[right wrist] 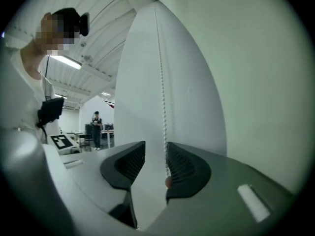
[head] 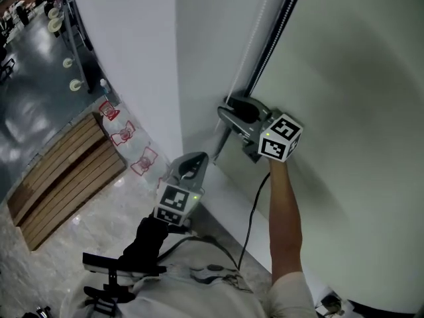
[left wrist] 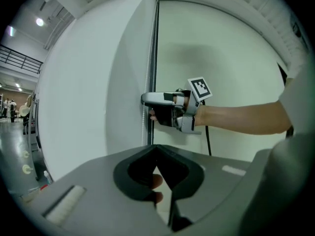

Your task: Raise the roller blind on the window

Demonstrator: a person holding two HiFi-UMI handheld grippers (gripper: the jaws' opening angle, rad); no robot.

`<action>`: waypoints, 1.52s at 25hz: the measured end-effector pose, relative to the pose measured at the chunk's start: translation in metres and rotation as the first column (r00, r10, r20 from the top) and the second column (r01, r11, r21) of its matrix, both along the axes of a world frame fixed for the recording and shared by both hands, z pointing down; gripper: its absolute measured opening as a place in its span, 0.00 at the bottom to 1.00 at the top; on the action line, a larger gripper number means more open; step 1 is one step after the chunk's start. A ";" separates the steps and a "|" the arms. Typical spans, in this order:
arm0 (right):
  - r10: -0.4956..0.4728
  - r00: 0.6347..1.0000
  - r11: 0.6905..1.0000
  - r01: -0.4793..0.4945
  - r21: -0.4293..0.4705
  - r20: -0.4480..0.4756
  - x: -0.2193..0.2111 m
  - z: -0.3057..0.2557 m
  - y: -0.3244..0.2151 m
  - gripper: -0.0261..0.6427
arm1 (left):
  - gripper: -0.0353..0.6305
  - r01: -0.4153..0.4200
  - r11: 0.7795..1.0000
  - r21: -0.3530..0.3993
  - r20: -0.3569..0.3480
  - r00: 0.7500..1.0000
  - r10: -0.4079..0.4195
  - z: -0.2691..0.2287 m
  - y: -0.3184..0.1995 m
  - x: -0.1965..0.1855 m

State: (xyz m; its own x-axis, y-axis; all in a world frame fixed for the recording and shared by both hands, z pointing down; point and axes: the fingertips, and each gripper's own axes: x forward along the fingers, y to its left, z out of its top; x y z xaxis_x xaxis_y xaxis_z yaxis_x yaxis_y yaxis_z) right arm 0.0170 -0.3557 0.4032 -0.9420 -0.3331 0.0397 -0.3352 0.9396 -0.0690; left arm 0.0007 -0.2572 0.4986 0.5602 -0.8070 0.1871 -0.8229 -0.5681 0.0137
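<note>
1. The right gripper (right wrist: 155, 154) has its jaws spread wide. The bead chain (right wrist: 161, 82) hangs in the gap, close beside the right-hand ribbed pad, and is not clamped.
2. The left gripper (left wrist: 156, 146) has its jaws closed tip to tip. The chain runs down towards the tips, but whether it is nipped there cannot be told.
3. In the head view, the right gripper (head: 228, 111) is held at the window's edge. The left gripper (head: 199, 159) sits lower and nearer, just left of it.
4. The roller blind (head: 358, 78) is a pale sheet filling the right of the scene. It covers the window down past both grippers.
5. A dark frame strip (head: 278, 32) edges the blind, with the chain just left of it against a white wall (head: 132, 52).
6. Far left, wooden slatted boards (head: 59, 177) lie on a glossy floor (head: 26, 105).
</note>
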 end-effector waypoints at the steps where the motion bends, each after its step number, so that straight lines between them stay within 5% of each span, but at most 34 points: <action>1: -0.059 0.998 0.998 0.059 -0.007 -0.003 -0.004 -0.001 0.006 0.24 | 0.05 0.004 1.000 -0.001 -0.001 1.000 -0.004 0.000 0.000 -0.002; 5: -0.308 0.951 0.951 0.307 -0.030 -0.021 -0.034 -0.001 0.043 0.22 | 0.05 0.014 1.000 0.019 -0.029 0.999 -0.014 -0.002 0.000 -0.015; 8: -0.441 0.896 0.897 0.440 -0.036 -0.059 -0.054 0.005 0.073 0.22 | 0.05 -0.104 0.992 0.065 -0.028 0.994 0.106 -0.006 0.017 -0.019; 11: -0.486 0.857 0.872 0.489 -0.028 -0.172 -0.079 0.022 0.084 0.28 | 0.05 -0.221 0.974 0.051 -0.045 0.974 0.223 -0.005 0.034 -0.029; 15: -0.525 0.834 0.850 0.524 -0.054 -0.167 -0.097 0.027 0.100 0.23 | 0.05 -0.210 0.976 0.066 -0.068 0.975 0.214 -0.015 0.048 -0.046; 18: -0.508 0.857 0.861 0.505 -0.058 -0.091 -0.086 0.025 0.122 0.06 | 0.05 -0.270 0.958 0.096 -0.109 0.954 0.280 -0.050 0.067 -0.048; 24: -0.440 0.898 0.895 0.435 -0.095 -0.031 -0.073 0.060 0.151 0.04 | 0.05 -0.283 0.940 0.190 -0.160 0.936 0.314 -0.114 0.054 -0.043; 25: -0.420 0.907 0.904 0.416 -0.100 -0.028 -0.071 0.060 0.159 0.04 | 0.08 -0.297 0.935 0.194 -0.169 0.929 0.330 -0.125 0.052 -0.036; 26: -0.400 0.916 0.912 0.396 -0.104 -0.023 -0.069 0.061 0.165 0.04 | 0.31 -0.325 0.926 0.191 -0.162 0.920 0.356 -0.133 0.049 -0.027; 27: -0.381 0.925 0.920 0.377 -0.108 -0.016 -0.068 0.063 0.168 0.04 | 0.38 -0.354 0.917 0.183 -0.145 0.913 0.381 -0.137 0.044 -0.018; 29: -0.343 0.939 0.934 0.341 -0.110 0.000 -0.067 0.069 0.170 0.04 | 0.39 -0.394 0.903 0.175 -0.139 0.898 0.418 -0.146 0.029 -0.003; 32: -0.292 0.956 0.950 0.291 -0.110 0.009 -0.065 0.073 0.177 0.04 | 0.39 -0.439 0.879 0.188 -0.219 0.854 0.473 -0.174 0.017 0.014; 36: -0.259 0.966 0.958 0.258 -0.124 0.003 -0.064 0.070 0.187 0.04 | 0.39 -0.537 0.808 0.243 -0.263 0.765 0.587 -0.222 0.029 0.029; 38: -0.255 0.967 0.959 0.254 -0.126 0.007 -0.065 0.069 0.193 0.04 | 0.39 -0.559 0.786 0.266 -0.267 0.740 0.617 -0.239 0.034 0.032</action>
State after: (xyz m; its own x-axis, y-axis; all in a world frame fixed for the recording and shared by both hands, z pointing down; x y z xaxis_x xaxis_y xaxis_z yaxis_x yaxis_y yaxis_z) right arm -0.0480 -0.1628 0.4717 -0.9944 -0.0740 0.0751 -0.0871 0.9782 -0.1887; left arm 0.0323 -0.2235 0.2592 0.9356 -0.2973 -0.1904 -0.2868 -0.9546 0.0810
